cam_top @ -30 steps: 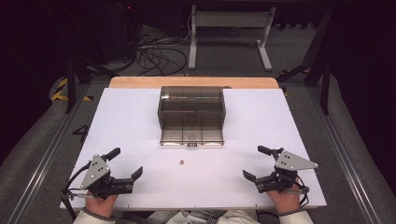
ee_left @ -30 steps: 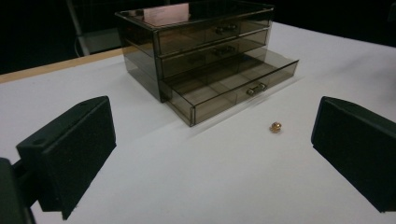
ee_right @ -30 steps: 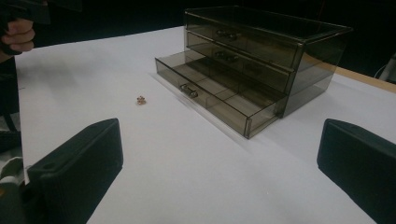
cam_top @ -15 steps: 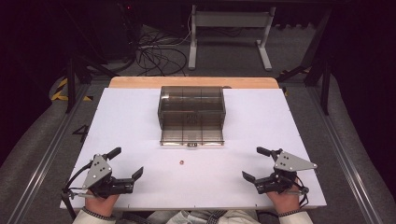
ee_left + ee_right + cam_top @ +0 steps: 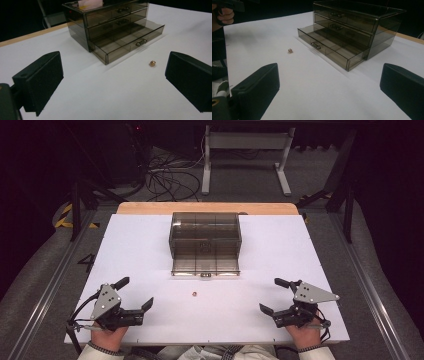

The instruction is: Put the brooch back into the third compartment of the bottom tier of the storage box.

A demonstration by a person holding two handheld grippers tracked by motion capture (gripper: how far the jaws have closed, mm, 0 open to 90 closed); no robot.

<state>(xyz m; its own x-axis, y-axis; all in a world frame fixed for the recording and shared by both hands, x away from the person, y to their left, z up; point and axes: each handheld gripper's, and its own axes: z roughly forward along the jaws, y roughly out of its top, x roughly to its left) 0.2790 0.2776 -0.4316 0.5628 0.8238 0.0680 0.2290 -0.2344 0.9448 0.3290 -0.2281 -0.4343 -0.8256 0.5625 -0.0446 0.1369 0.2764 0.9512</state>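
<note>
Left gripper [image 5: 135, 294] low at near table edge, jaws spread wide, nothing between them. Right gripper [image 5: 274, 295] likewise near its own corner, jaws wide apart, empty. Small gold ring [image 5: 194, 294] on white table [image 5: 130, 250], ahead and inward of left gripper, roughly midway between both. Smoky drawer box [image 5: 205, 232] farther ahead, bottom drawer [image 5: 205, 266] pulled out toward person, apparently ready to receive ring. Ring just short of drawer front, apart from it. Both grippers seem parked, poised to start reach
</note>
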